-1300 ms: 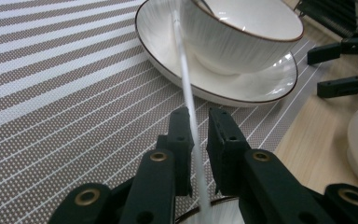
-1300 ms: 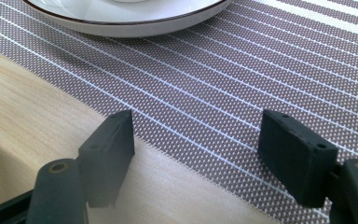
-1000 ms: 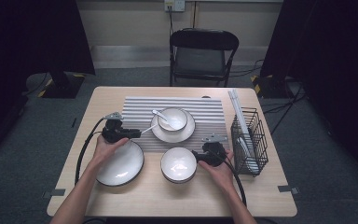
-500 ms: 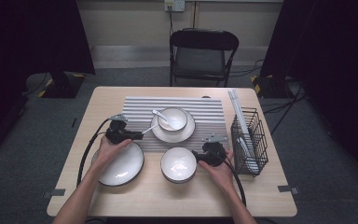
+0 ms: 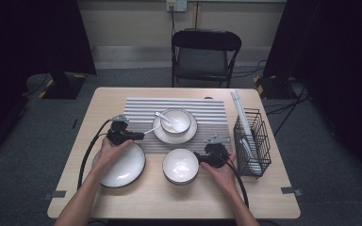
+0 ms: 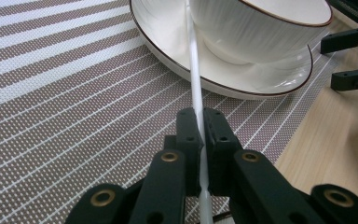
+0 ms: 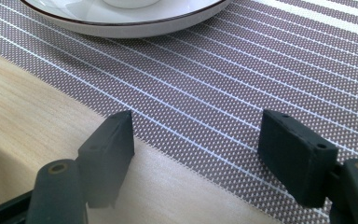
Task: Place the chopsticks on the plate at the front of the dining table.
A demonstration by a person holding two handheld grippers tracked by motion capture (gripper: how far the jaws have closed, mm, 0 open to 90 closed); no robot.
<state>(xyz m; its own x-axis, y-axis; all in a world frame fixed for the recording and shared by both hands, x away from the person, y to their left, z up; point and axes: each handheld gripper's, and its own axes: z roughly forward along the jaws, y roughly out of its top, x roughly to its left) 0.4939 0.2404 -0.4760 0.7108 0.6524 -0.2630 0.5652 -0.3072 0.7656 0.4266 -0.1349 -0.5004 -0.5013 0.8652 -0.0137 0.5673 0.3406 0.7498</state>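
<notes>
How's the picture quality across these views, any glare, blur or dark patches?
High view: table evenly lit, surroundings fall into darkness, soft glare on the plate. Left gripper view: jaws in the foreground soft, the spoon handle washed out white, bowl bright. Right gripper view: placemat weave sharp, right gripper slightly blurred.

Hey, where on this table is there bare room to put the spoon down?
Free: bare wood along the table's left edge, beside the big plate, and the near edge below the bowl. The striped mat's far-left corner is bare too. Crowded: the mat's middle, and the gap by the wire rack.
</notes>
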